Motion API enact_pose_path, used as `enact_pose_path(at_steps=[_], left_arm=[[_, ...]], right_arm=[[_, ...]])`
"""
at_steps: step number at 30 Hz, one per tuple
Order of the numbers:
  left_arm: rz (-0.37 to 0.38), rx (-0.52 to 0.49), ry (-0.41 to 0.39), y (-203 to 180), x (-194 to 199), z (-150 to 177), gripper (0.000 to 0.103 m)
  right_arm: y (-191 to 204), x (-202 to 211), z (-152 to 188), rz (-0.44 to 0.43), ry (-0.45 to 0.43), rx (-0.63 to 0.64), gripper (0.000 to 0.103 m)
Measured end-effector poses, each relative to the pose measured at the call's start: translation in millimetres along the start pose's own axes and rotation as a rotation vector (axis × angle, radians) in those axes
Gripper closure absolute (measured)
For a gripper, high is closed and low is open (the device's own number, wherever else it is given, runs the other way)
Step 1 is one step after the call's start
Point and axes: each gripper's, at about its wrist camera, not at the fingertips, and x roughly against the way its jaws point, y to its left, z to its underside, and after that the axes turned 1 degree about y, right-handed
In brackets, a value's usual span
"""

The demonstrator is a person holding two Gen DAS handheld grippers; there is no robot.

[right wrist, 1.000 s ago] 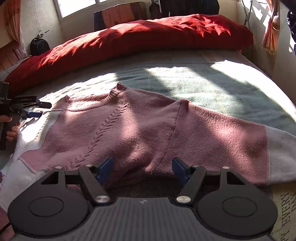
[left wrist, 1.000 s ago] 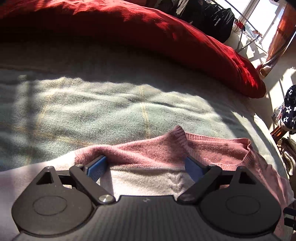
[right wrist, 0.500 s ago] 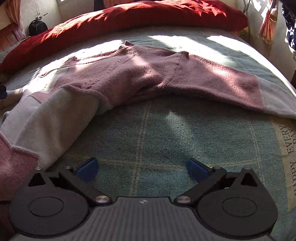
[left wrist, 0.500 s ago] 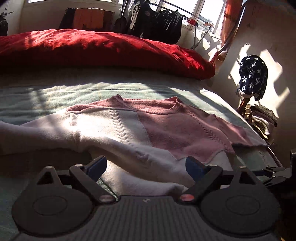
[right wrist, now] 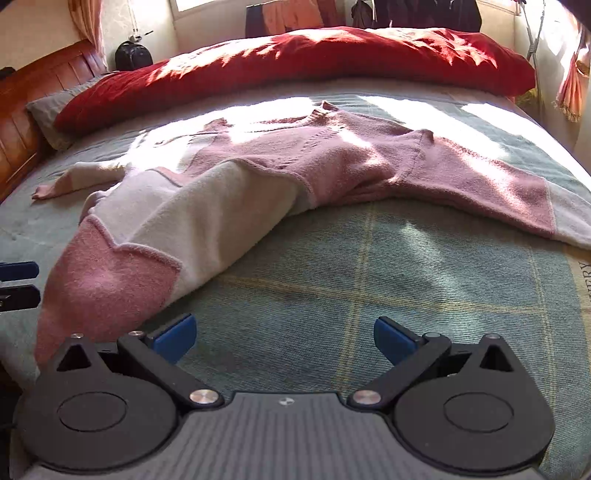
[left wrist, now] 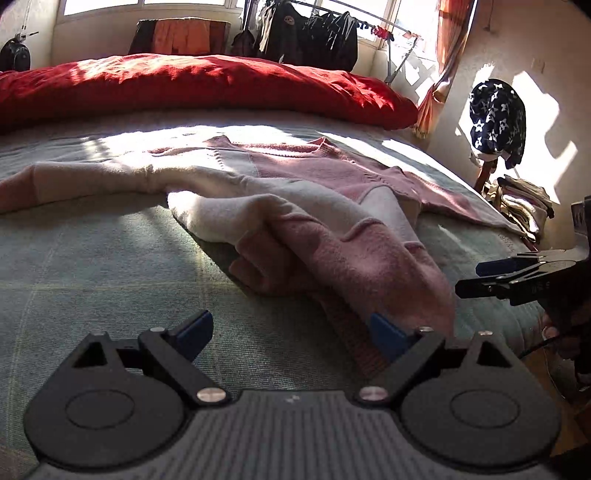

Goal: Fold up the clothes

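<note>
A pink and cream knitted sweater (left wrist: 332, 177) lies spread on the green plaid blanket (left wrist: 92, 266), collar toward the red duvet, both sleeves out to the sides. Its lower body is bunched into a narrow pink-tipped strip (right wrist: 110, 280) running toward me. My left gripper (left wrist: 291, 328) is open low over the blanket; the strip's ribbed pink hem lies just inside its right finger, not pinched. My right gripper (right wrist: 284, 334) is open wide over bare blanket, the strip's end just left of it. It also shows from the side in the left wrist view, as the right gripper (left wrist: 517, 275).
A red duvet (right wrist: 314, 55) lies across the far side of the bed. A wooden headboard (right wrist: 22, 122) stands at left. Dark clothes hang on a rack (left wrist: 306, 33) by the window. A star-patterned garment (left wrist: 496, 114) and stacked clothes (left wrist: 524, 206) sit beyond the bed's right edge.
Both grippers have drawn back from the sweater toward the near side of the bed. The right gripper has opened wider, and the sweater fabric that lay between its fingers is now clear of them.
</note>
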Motion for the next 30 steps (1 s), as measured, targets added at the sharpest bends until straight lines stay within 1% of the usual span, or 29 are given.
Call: enact_pose_path(at_steps=[2,5,9,12,16,20,23,27,30], left_arm=[[0.002,-0.029,0.027,-11,-3,7,0.011],[-0.019,-0.088,0.055,-24,-9,13,0.011],[0.001,-0.126,0.083,-37,-18,17,0.011],[-0.01,-0.182,0.09,-48,-26,17,0.011],[0.011,-0.206,0.073,-53,-25,12,0.011],[0.054,-0.199,0.041,-49,-17,-2,0.012],[0.084,-0.189,0.012,-43,-14,-19,0.011],[0.122,-0.173,-0.032,-33,-19,-54,0.011],[0.133,-0.167,-0.063,-25,-28,-79,0.011]], right_arm=[[17,7,6,-0.019,-0.005,0.055,0.0],[38,11,16,-0.005,-0.01,0.117,0.0],[47,12,28,-0.031,-0.003,0.099,0.0],[49,6,35,-0.047,0.021,0.076,0.0],[59,-6,33,-0.019,0.033,0.123,0.0],[70,-9,21,-0.024,-0.005,0.181,0.0],[72,-5,3,-0.039,-0.052,0.215,0.0],[67,-2,-29,-0.044,-0.12,0.253,0.0],[59,-7,-56,-0.055,-0.158,0.247,0.0]])
